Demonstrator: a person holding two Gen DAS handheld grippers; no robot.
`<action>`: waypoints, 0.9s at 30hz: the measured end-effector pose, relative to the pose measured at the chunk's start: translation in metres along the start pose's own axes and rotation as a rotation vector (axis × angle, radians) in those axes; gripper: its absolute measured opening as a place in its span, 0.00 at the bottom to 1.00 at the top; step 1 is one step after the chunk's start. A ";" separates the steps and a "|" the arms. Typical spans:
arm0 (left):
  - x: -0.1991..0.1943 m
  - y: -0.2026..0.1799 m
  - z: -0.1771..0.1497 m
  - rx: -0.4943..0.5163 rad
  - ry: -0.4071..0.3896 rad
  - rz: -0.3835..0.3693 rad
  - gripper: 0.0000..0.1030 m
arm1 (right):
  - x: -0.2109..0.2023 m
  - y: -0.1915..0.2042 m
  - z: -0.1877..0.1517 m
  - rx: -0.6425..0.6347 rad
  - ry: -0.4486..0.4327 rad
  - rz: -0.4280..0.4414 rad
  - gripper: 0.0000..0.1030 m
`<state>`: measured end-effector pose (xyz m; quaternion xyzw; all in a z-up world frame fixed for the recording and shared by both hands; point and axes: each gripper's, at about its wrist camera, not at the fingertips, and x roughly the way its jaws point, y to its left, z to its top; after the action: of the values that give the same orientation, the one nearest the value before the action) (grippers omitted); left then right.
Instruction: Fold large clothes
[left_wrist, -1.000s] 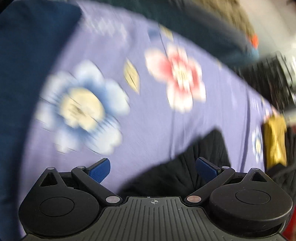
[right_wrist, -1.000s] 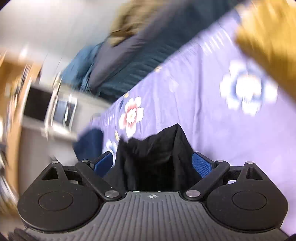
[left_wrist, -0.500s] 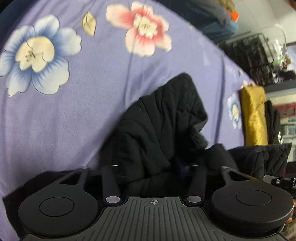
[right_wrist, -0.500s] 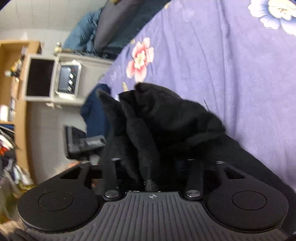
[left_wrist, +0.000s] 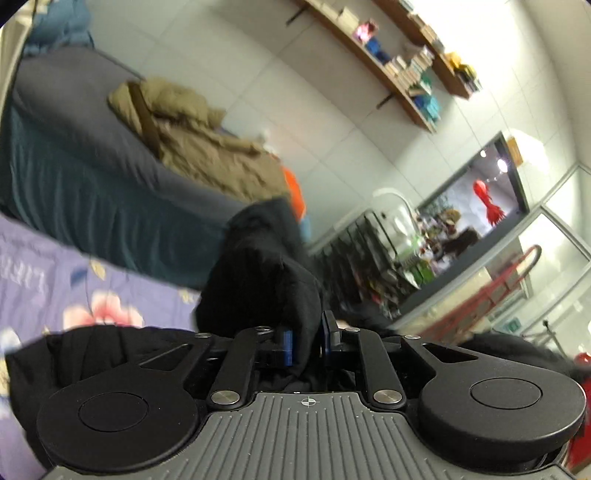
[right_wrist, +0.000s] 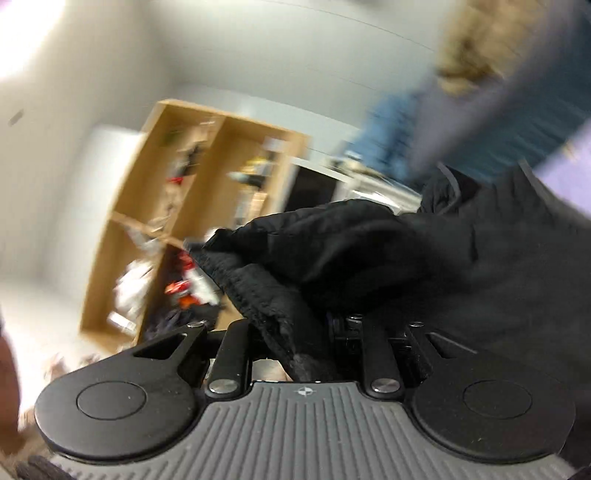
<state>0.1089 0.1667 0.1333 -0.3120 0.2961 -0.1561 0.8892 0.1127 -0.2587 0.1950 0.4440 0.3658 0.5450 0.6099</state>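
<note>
Left gripper (left_wrist: 306, 345) jaws clamped black garment (left_wrist: 262, 273); right gripper (right_wrist: 314, 343) jaws likewise clamped garment, above floral bedsheet (left_wrist: 55, 280).

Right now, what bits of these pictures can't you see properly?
- Left view: the black quilted garment runs under the left gripper; its lower part is hidden.
- Right view: the right gripper has fingertips buried in cloth.
- Right view: the wooden shelf unit is motion-blurred; items unreadable.

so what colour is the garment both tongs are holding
Black. The garment shows best in the left wrist view, pinched between the left tongs; the right tongs grip it too.
</note>
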 end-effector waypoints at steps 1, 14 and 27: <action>0.003 0.001 0.003 -0.005 -0.008 0.051 0.74 | -0.001 0.004 0.001 -0.022 0.009 -0.010 0.27; 0.039 0.120 -0.173 -0.330 0.373 0.469 1.00 | 0.029 -0.134 -0.134 0.047 0.556 -0.764 0.79; 0.085 0.004 -0.195 0.381 0.304 0.540 1.00 | -0.032 -0.069 -0.027 -0.209 0.140 -0.772 0.94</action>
<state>0.0537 0.0399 -0.0285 -0.0245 0.4623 -0.0127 0.8863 0.1069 -0.2879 0.1202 0.1715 0.4891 0.3390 0.7852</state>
